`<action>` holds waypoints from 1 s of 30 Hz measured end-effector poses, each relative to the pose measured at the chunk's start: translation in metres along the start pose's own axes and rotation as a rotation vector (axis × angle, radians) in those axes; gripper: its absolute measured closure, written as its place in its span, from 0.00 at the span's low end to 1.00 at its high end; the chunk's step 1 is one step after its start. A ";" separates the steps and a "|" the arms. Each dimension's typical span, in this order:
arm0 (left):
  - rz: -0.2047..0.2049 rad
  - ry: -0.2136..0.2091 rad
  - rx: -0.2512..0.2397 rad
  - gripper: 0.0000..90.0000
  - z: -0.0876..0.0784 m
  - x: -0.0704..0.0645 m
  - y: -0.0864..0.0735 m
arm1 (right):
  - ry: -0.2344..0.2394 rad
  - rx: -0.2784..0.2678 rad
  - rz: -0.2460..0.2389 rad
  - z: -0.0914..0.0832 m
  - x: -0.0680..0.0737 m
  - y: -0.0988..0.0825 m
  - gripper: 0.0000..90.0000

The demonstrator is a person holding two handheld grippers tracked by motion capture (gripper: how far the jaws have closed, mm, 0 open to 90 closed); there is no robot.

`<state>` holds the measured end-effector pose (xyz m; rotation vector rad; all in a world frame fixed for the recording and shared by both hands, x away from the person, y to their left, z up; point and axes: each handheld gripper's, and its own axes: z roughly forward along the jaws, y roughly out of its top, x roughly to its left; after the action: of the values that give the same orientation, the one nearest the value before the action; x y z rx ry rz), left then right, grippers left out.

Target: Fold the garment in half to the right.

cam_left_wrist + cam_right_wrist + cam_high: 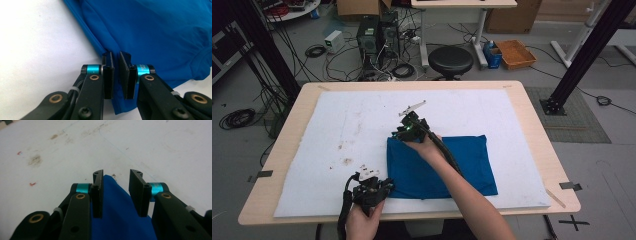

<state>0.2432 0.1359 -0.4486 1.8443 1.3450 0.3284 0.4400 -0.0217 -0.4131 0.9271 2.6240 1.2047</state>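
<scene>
the folded blue cloth (442, 165) lies centre-right of the frame on the white worktop (337, 130). left tongs (116, 75), barely parted, straddle its lower-left edge; right tongs (116, 192), spread, straddle its upper-left corner.

**Cloth, felt, wood and matt plastic**

The blue cloth (452, 165) looks smooth with a faint sheen (soft creases along its edges). The white mat (337, 125) is matt and stained. The table (532, 120) rim shows pale wood. The left gripper (116, 75) and right gripper (116, 192) have matt black plastic jaws, glossy teal metal collars and brass-coloured rivets.
</scene>
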 end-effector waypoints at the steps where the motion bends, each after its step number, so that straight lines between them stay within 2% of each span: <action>1: -0.001 0.000 -0.002 0.91 0.000 0.000 0.000 | -0.003 0.010 0.009 0.005 0.001 0.001 0.72; 4: -0.002 -0.001 -0.005 0.91 0.000 0.000 0.000 | 0.002 0.027 0.014 0.018 0.004 0.005 0.72; 7: -0.002 -0.005 -0.003 0.91 0.000 0.001 0.000 | -0.003 0.043 0.000 0.027 0.008 0.008 0.72; 10: -0.003 -0.007 -0.001 0.91 0.000 0.001 0.000 | -0.028 0.075 -0.025 0.038 0.011 0.010 0.73; 15: -0.002 -0.009 -0.001 0.91 0.000 0.001 0.000 | -0.048 0.106 -0.056 0.048 0.012 0.008 0.84; 19: 0.001 -0.010 0.000 0.91 0.000 0.001 0.000 | -0.052 0.106 -0.085 0.047 0.014 0.008 0.96; 22: 0.000 -0.012 0.000 0.92 0.000 0.002 0.001 | -0.052 0.099 -0.088 0.044 0.014 0.009 0.97; 27: 0.007 -0.014 -0.009 0.95 -0.004 0.000 0.002 | -0.035 0.049 -0.094 0.030 0.016 0.014 0.97; 30: 0.030 -0.019 -0.030 0.95 -0.008 -0.004 0.005 | -0.019 0.017 -0.090 0.018 0.015 0.016 0.97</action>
<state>0.2400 0.1354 -0.4389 1.8402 1.2937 0.3437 0.4419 0.0067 -0.4120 0.8093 2.6341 1.1481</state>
